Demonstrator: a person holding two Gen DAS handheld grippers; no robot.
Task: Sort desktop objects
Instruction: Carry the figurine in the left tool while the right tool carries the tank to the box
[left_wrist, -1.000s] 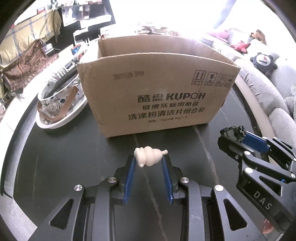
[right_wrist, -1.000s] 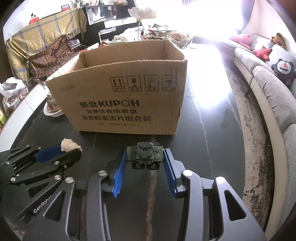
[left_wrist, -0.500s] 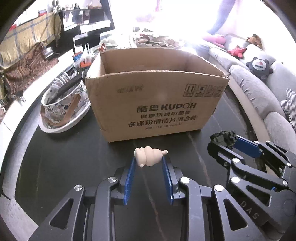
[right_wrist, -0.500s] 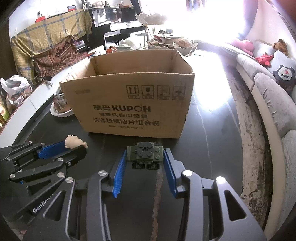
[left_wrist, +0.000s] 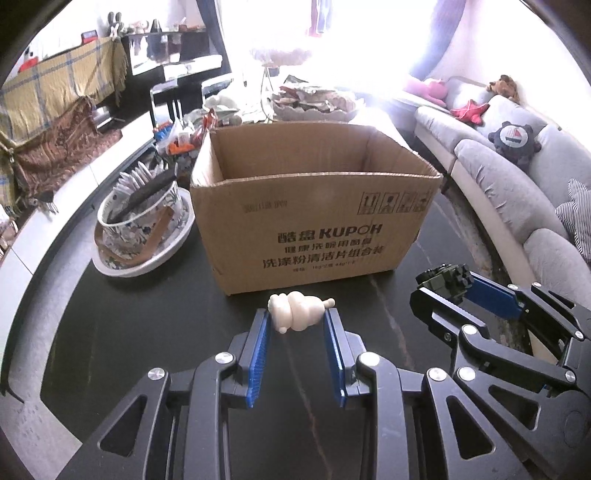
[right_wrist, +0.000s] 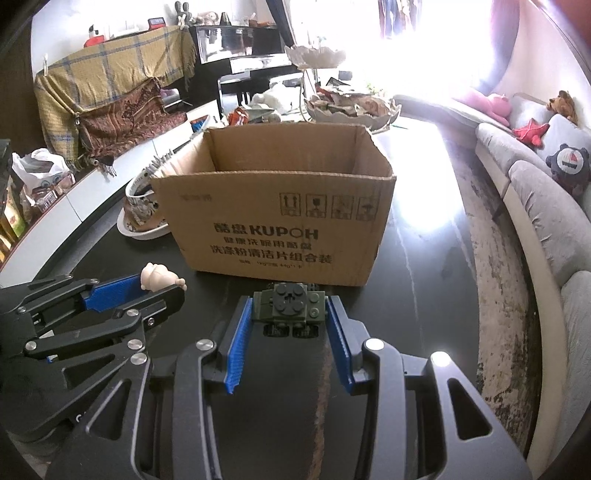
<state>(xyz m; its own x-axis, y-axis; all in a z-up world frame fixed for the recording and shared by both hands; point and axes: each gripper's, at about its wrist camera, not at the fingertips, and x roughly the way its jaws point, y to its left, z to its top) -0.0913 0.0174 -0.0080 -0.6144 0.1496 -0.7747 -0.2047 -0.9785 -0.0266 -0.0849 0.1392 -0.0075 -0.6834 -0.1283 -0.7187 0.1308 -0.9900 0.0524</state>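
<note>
My left gripper (left_wrist: 297, 317) is shut on a small cream figurine (left_wrist: 297, 314), held sideways between the blue pads above the dark table. My right gripper (right_wrist: 290, 310) is shut on a dark green brick-built tank (right_wrist: 290, 304). Both hang in front of an open cardboard box (left_wrist: 314, 225), whose near wall carries printed text; what shows of its inside looks bare. In the left wrist view the right gripper (left_wrist: 448, 286) with the tank (left_wrist: 445, 277) is at the right. From the right wrist, the left gripper (right_wrist: 159, 286) with the figurine (right_wrist: 157, 277) appears at the left.
A patterned bowl on a white plate (left_wrist: 142, 221), holding sachets and a dark stick, stands left of the box. A grey sofa (left_wrist: 517, 173) with plush toys curves along the right. Behind the box lies clutter (right_wrist: 347, 103) on the table. The table's edge (left_wrist: 40, 258) curves at the left.
Both grippers have risen and drawn back from the box with their objects still held; the box looks smaller and more of its inside shows.
</note>
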